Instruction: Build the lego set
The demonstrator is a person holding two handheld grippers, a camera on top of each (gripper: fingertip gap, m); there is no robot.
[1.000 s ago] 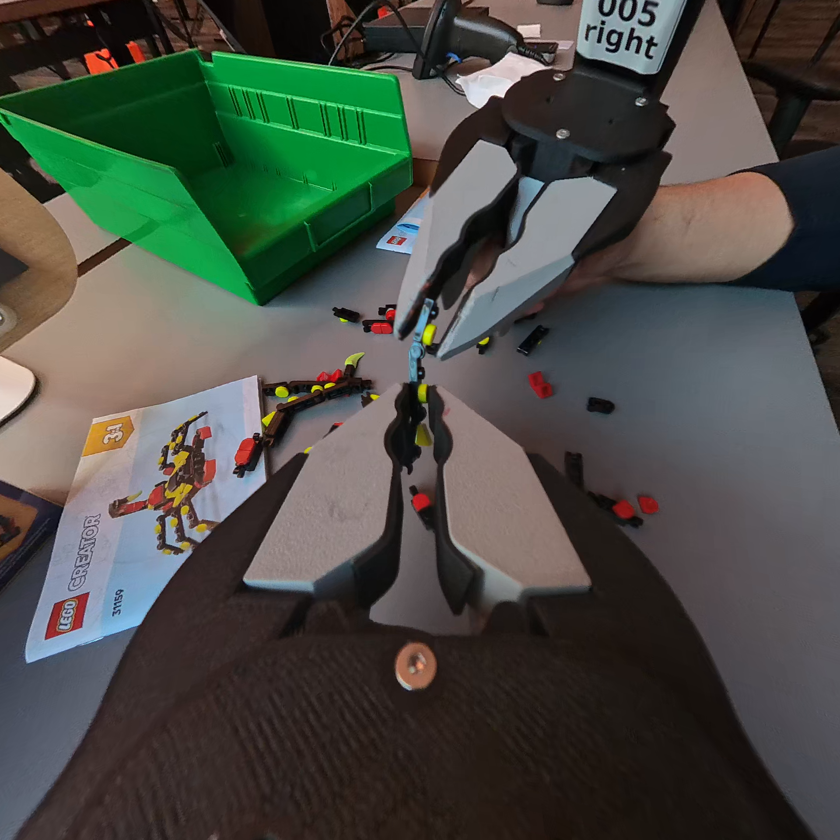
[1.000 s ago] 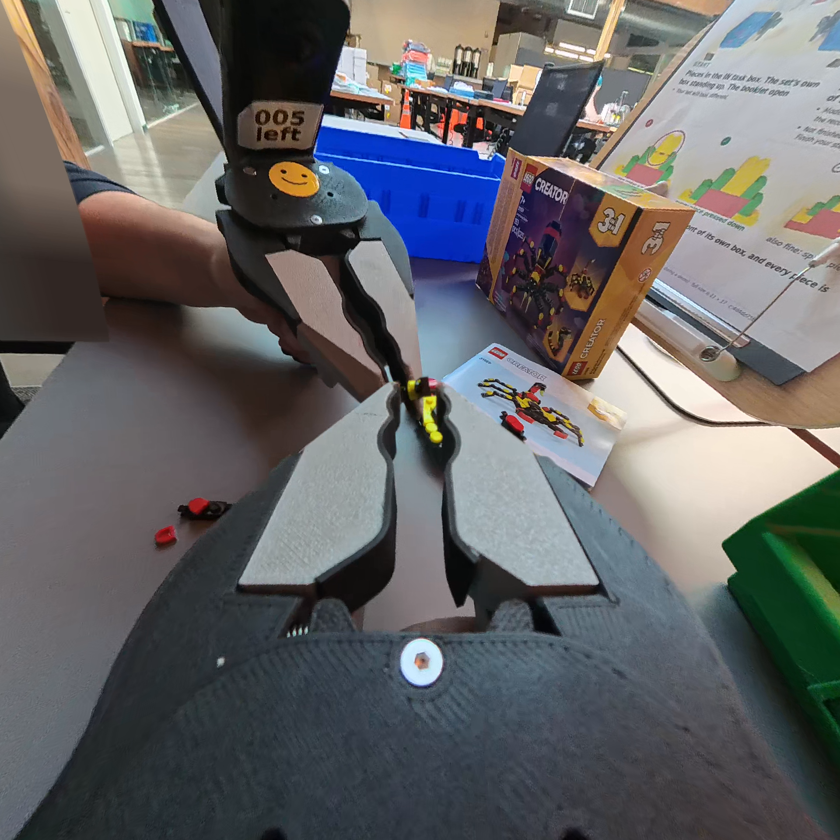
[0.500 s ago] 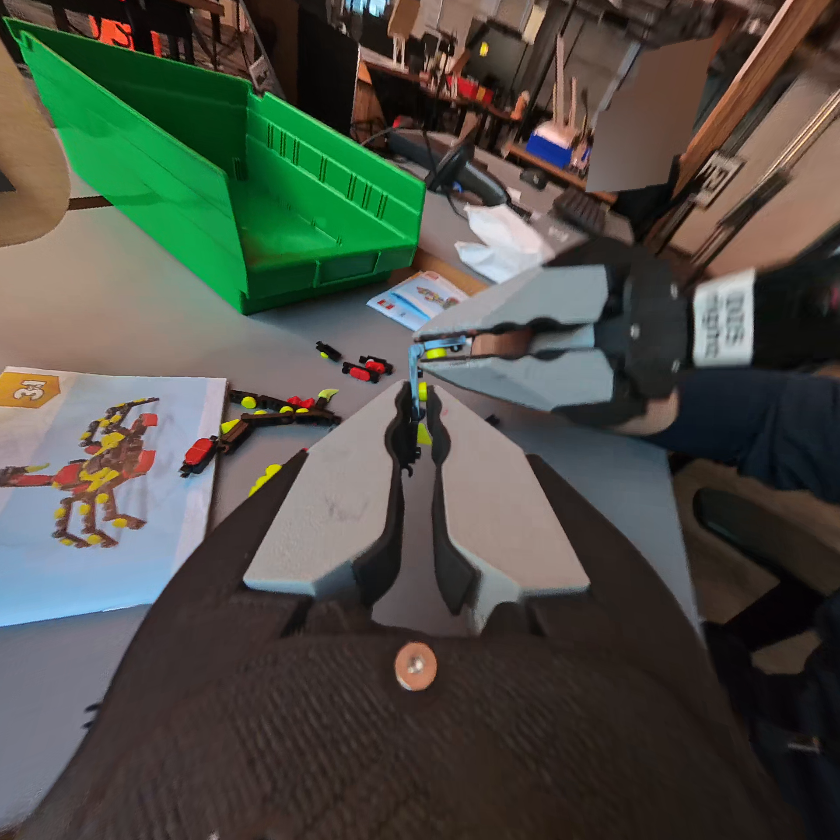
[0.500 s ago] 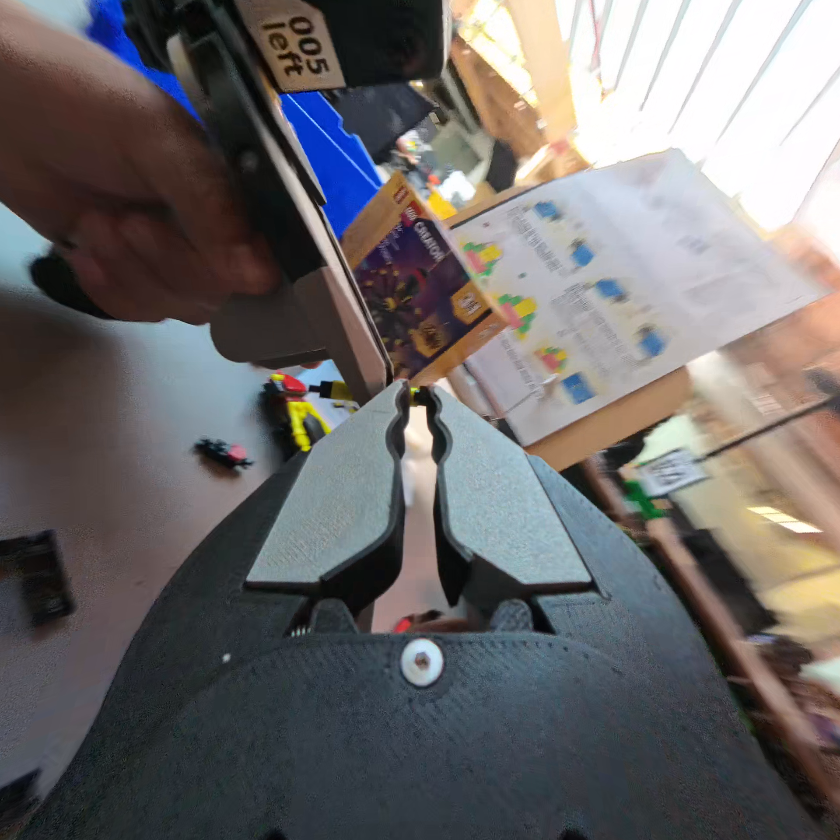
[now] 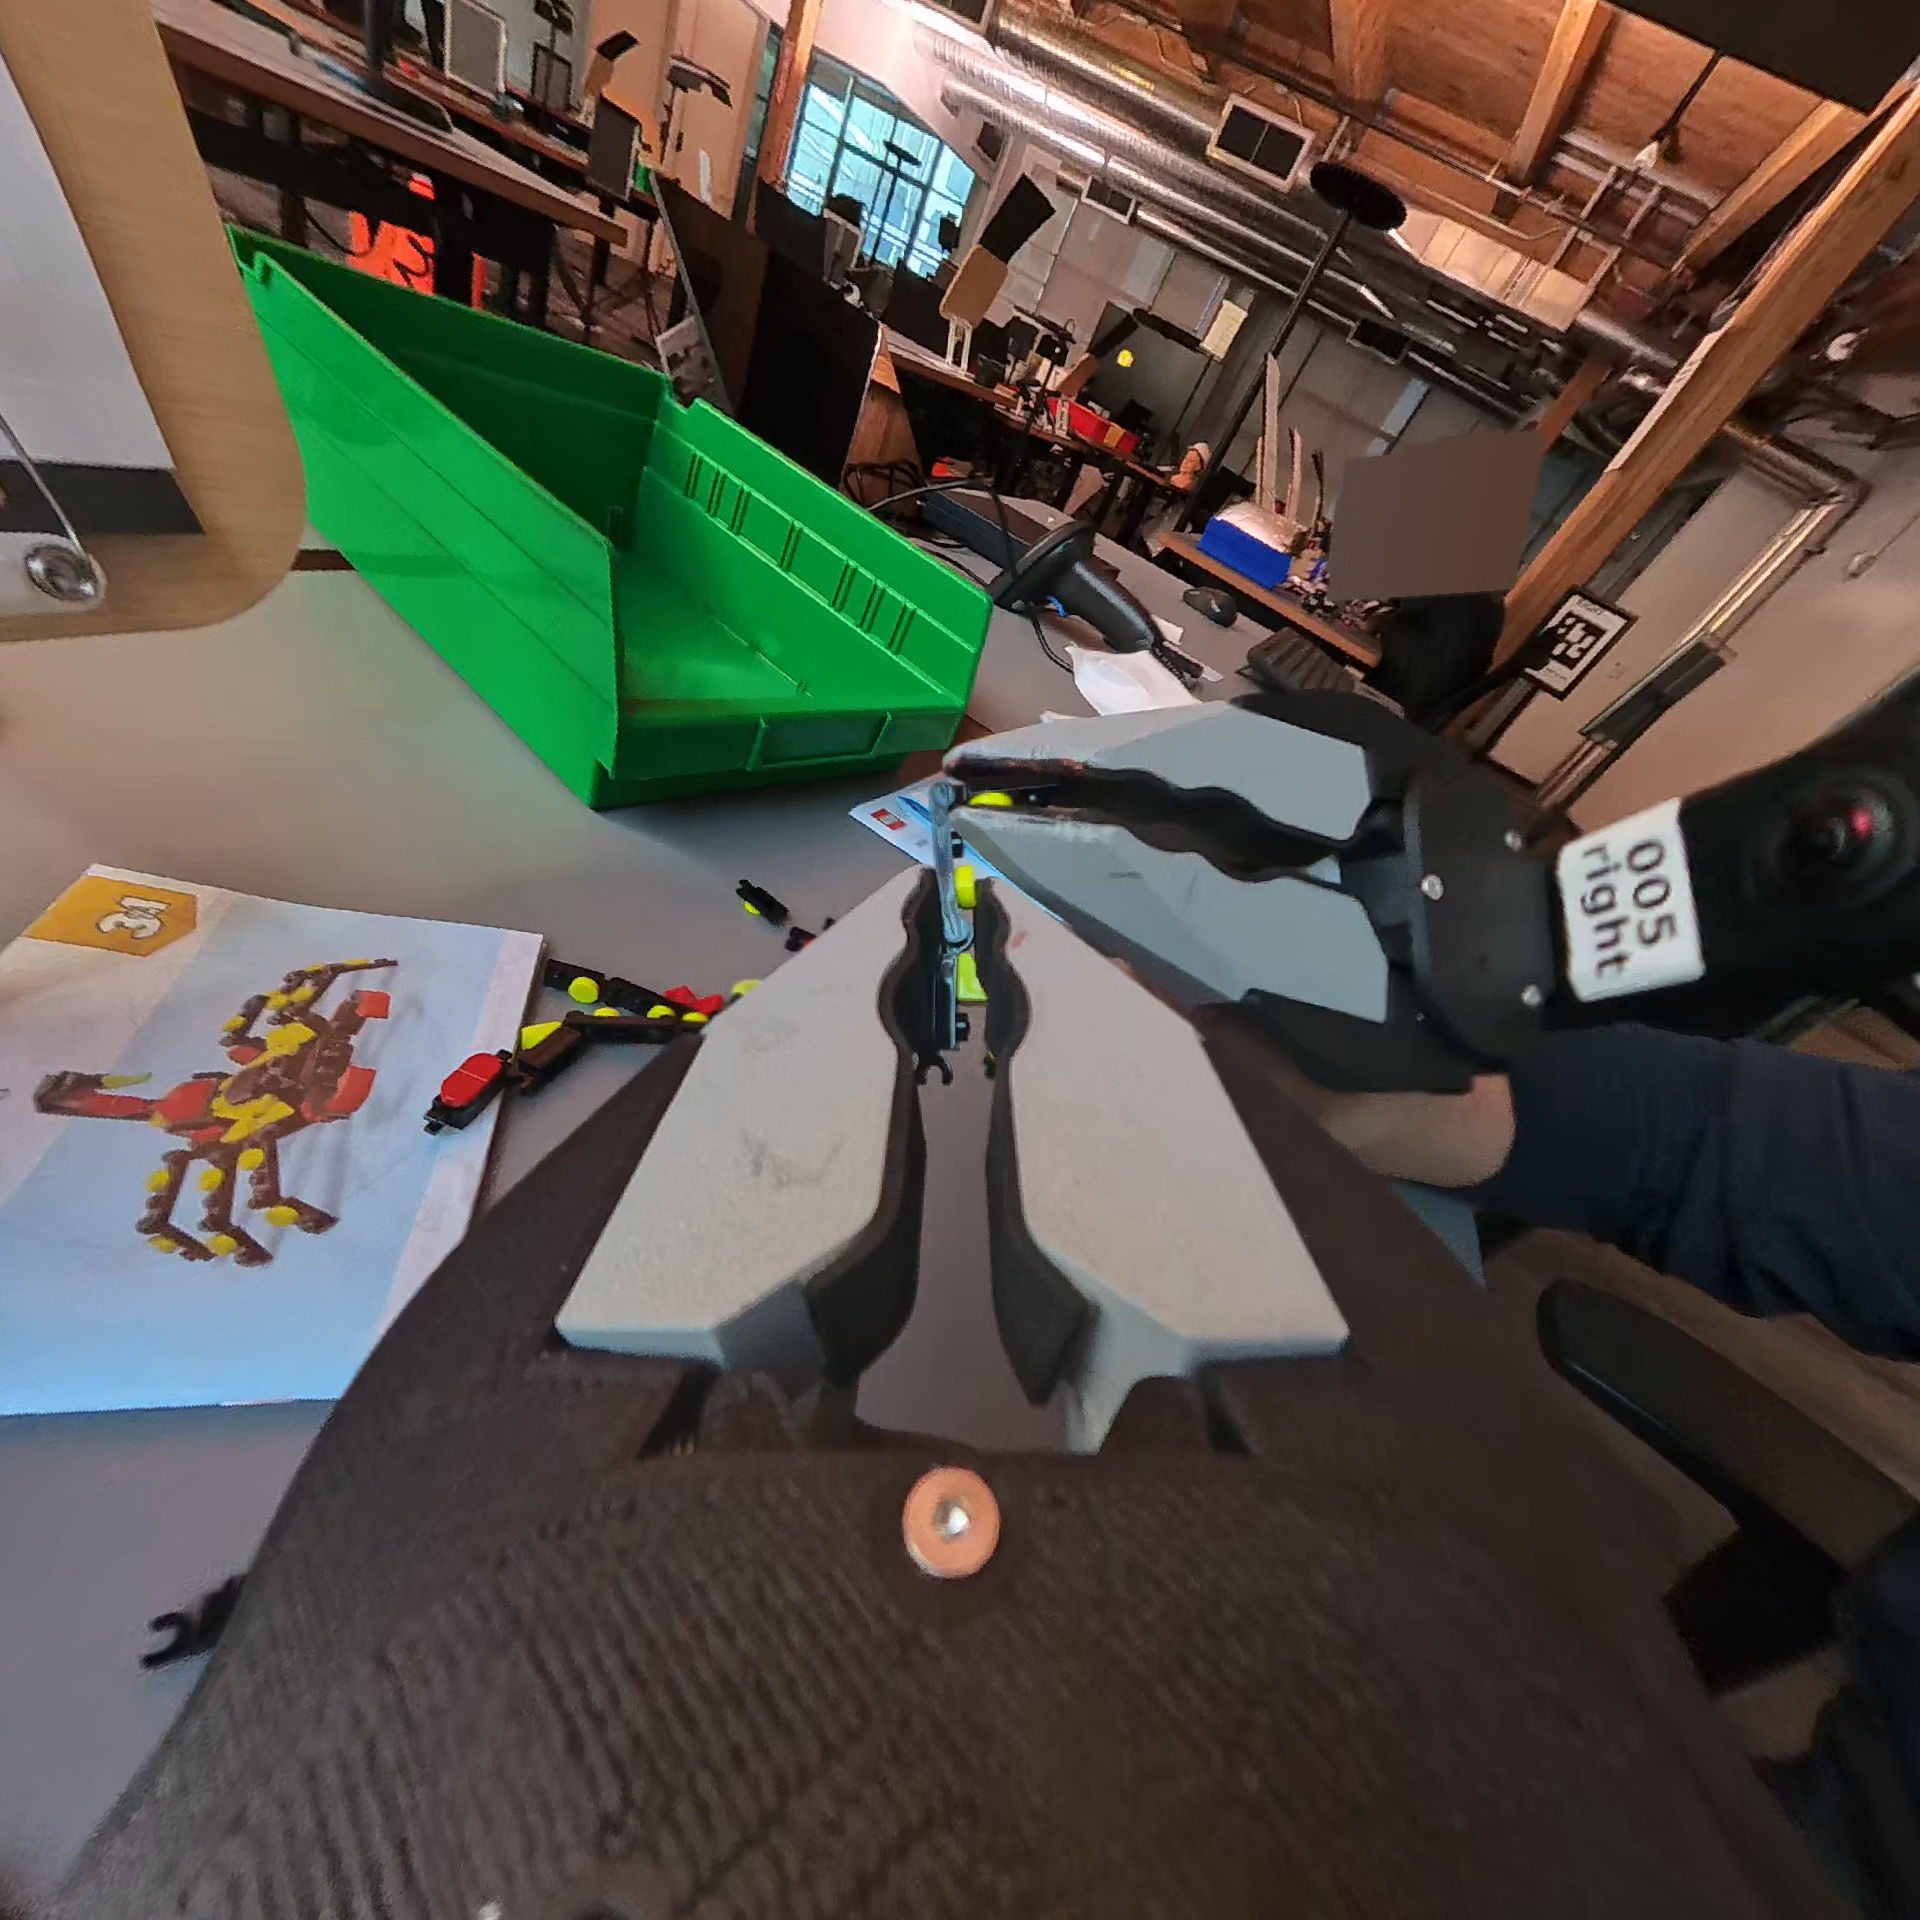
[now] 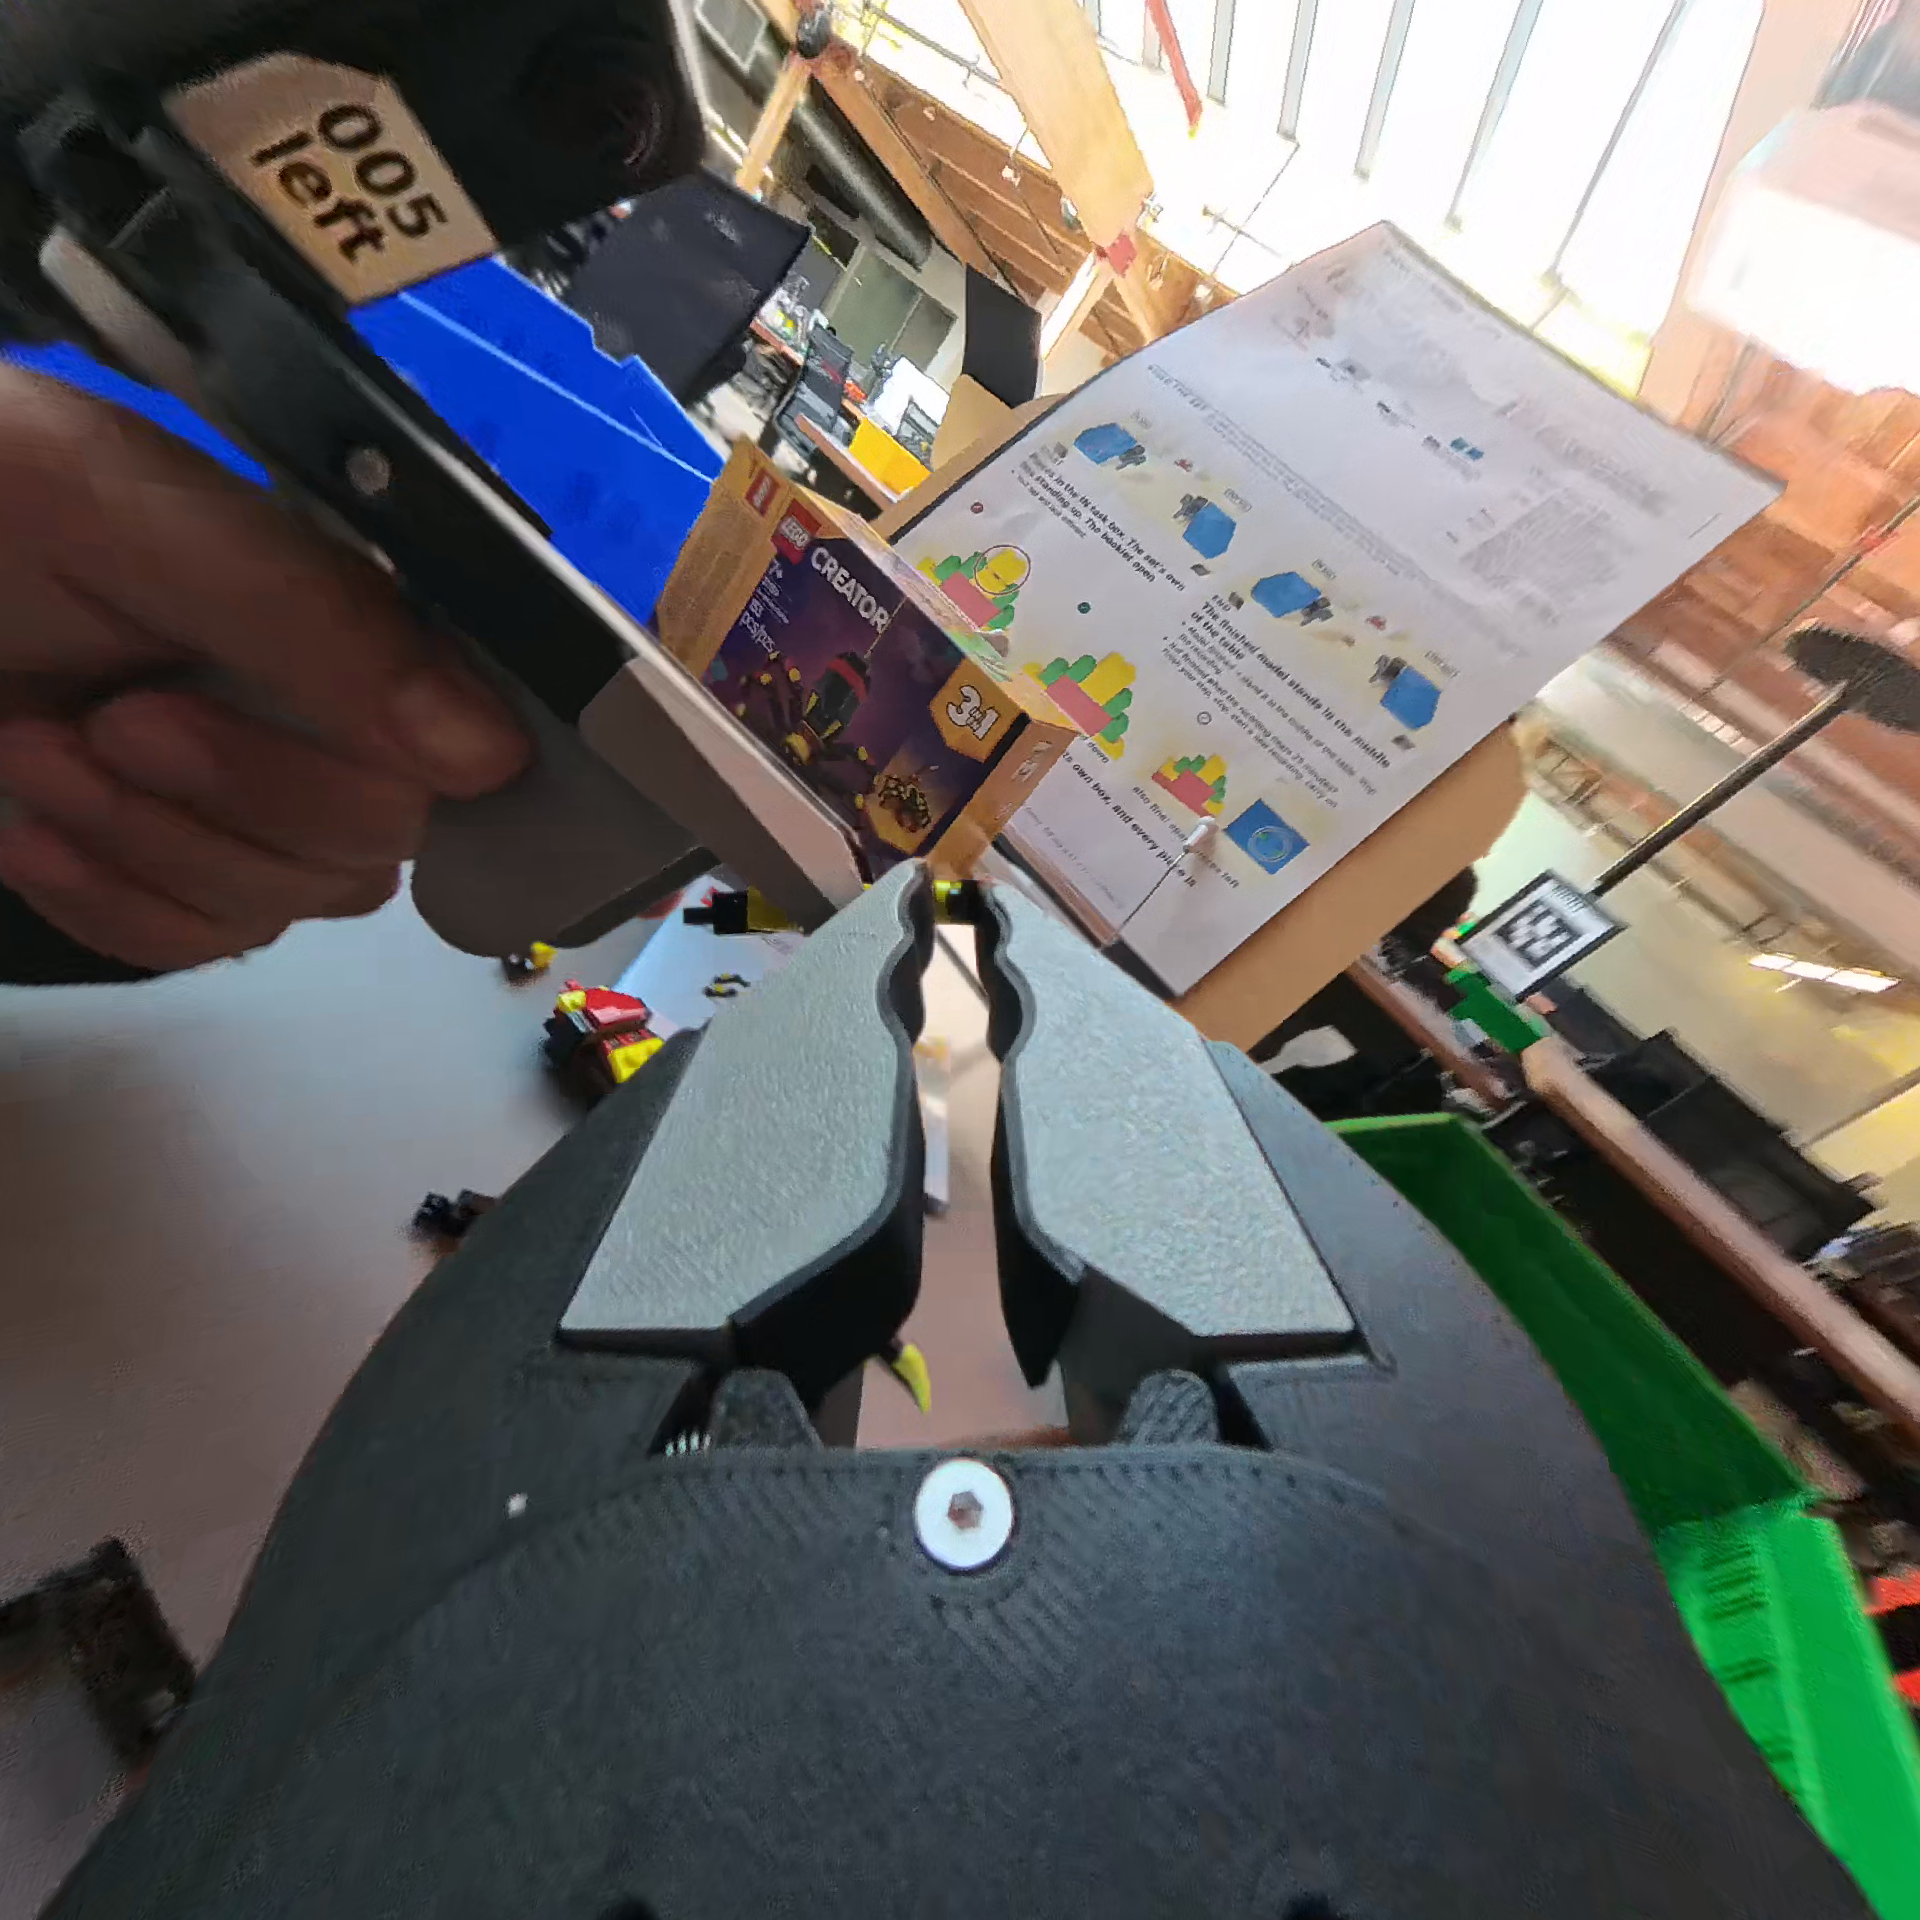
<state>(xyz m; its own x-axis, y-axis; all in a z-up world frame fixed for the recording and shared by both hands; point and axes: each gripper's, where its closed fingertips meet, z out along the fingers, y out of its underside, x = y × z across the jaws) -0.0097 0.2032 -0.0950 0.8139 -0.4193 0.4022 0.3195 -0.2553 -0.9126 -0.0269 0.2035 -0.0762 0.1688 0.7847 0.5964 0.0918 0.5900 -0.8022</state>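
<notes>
A thin jointed strip of black, blue and yellow toy bricks (image 5: 948,940) is now being held lifted off the grey table (image 5: 312,748) it hung close above a second ago. It is being clamped by the left gripper (image 5: 951,935), while its far end at 12 o'clock is being pinched by the right gripper (image 5: 961,795), now turned to reach in from 3 o'clock. A green plastic bin (image 5: 582,561) is standing at 11 o'clock.

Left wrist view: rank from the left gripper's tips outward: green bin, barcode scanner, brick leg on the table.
From the left gripper:
1. Brick leg, just left of the tips on the table.
2. Green bin, farther back on the left.
3. Barcode scanner, behind the bin's right corner.
</notes>
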